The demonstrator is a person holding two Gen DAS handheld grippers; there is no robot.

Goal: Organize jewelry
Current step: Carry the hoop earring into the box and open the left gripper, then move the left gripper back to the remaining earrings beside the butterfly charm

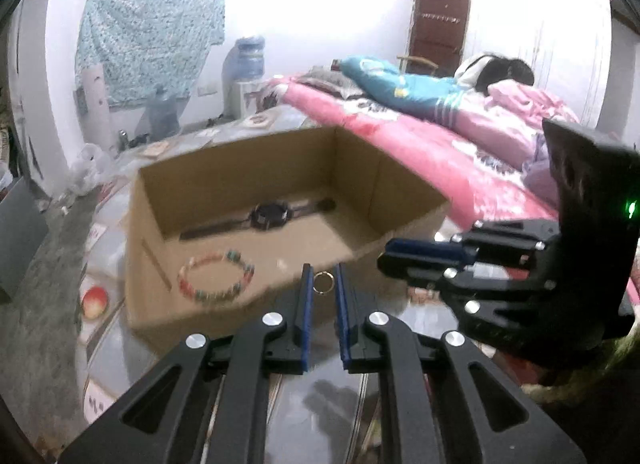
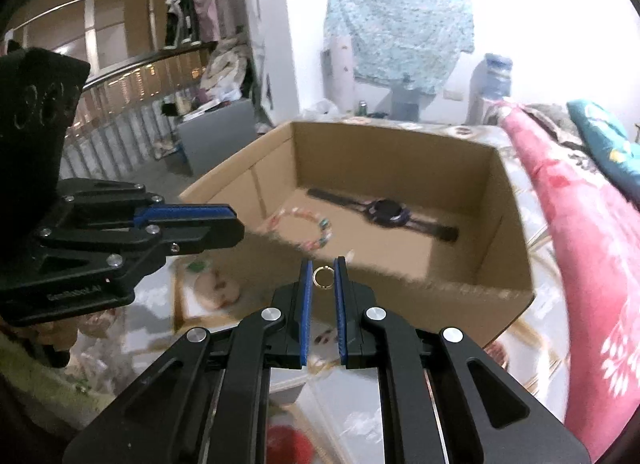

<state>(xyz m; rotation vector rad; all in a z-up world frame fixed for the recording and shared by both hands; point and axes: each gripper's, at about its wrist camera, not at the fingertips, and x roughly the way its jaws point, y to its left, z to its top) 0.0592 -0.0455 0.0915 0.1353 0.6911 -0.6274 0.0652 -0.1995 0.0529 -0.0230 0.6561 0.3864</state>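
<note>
Jaws of both grippers stood narrow, each pair clamped on a small ring. Left gripper [image 1: 323, 279] held a thin metal ring [image 1: 323, 282] upright between its blue pads, in front of the box's near wall. Right gripper [image 2: 322, 275] held a gold ring [image 2: 323, 277] the same way, also just short of the box's near wall. In the left wrist view the right gripper [image 1: 390, 260] appeared from the side at the right, its tips level with the box's near right corner; its ring was hidden there. In the right wrist view the left gripper [image 2: 236, 223] appeared at the left, its tips at the box's near left corner.

An open cardboard box [image 1: 152, 191] sat on a glossy patterned table [image 1: 320, 392]. On the box floor a beaded bracelet [image 1: 216, 278] lay near the near left corner, and a dark watch [image 1: 269, 215] lay flat along the far wall, strap stretched out. The two were apart.

Outside the box, a red-and-white round thing [image 1: 95, 301] lay by the table's left edge. Beyond the table's right edge was a bed with a pink cover [image 1: 420, 151]; a patterned cloth [image 1: 148, 35] hung on the far wall.
</note>
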